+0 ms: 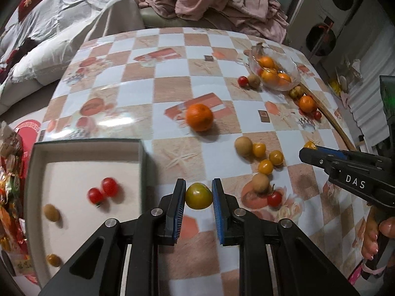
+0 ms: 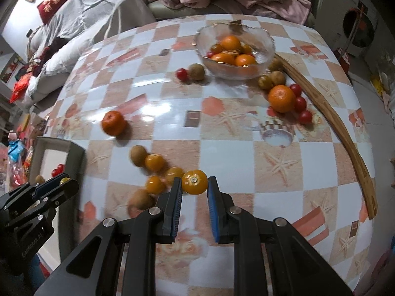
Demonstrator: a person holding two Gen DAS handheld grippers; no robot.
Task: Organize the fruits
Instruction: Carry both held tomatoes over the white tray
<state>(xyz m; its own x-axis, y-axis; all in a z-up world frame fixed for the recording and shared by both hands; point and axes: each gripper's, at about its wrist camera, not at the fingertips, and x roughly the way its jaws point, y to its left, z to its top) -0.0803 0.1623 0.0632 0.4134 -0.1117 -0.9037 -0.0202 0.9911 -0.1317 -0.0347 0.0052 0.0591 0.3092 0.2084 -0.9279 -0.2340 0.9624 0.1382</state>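
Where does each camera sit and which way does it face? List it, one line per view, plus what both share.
Left wrist: rides the left hand-held gripper, looking forward over a yellow-green tomato between its fingers, with the white box on the left; the person's hand holds the right hand-held gripper.
Right wrist: rides the right hand-held gripper, facing its held yellow tomato, with the left one at lower left.
Shared: checkered table, glass bowl, loose orange.
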